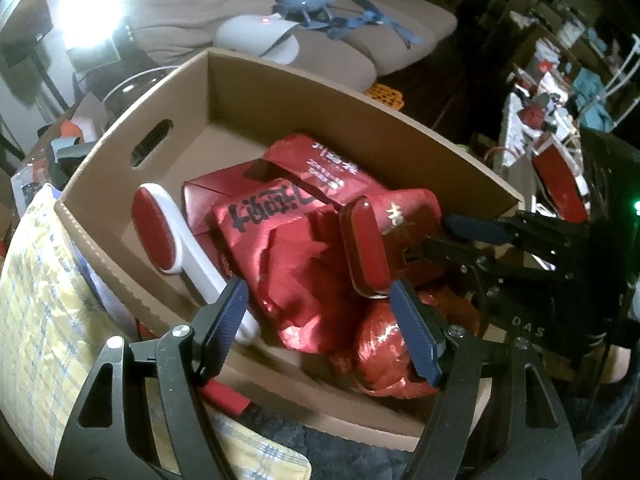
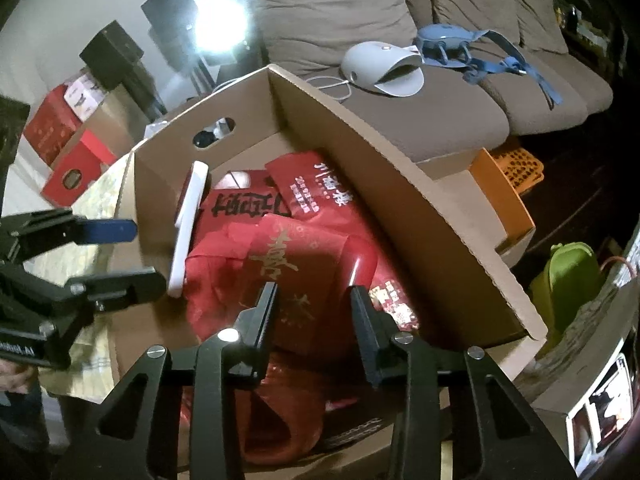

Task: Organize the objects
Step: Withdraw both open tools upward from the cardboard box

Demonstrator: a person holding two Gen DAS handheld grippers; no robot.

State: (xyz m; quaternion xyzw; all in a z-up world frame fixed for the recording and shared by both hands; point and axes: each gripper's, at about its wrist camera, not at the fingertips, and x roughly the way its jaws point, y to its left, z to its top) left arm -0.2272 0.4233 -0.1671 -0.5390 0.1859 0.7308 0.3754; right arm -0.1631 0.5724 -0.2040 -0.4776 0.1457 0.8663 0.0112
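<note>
An open cardboard box (image 1: 280,92) (image 2: 380,200) holds red gift bags (image 1: 288,248) (image 2: 280,256) and a shiny red bundle (image 1: 380,348) (image 2: 280,412). A white lint brush with a red pad (image 1: 160,236) (image 2: 190,216) leans at the box's left side. A second red oblong brush (image 1: 364,248) (image 2: 362,258) stands tilted among the bags. My left gripper (image 1: 320,320) (image 2: 148,256) hangs open just above the bags, holding nothing. My right gripper (image 2: 314,308) (image 1: 434,236) reaches in from the right, jaws half closed around red bag fabric beside the oblong brush. Whether its pads press is hidden.
A beige sofa behind the box carries a white device (image 1: 256,32) (image 2: 384,68) and blue straps (image 2: 480,56). A yellow patterned cloth (image 1: 40,280) lies left of the box. An orange crate (image 2: 516,168), a green object (image 2: 568,280) and red cartons (image 2: 64,136) stand around.
</note>
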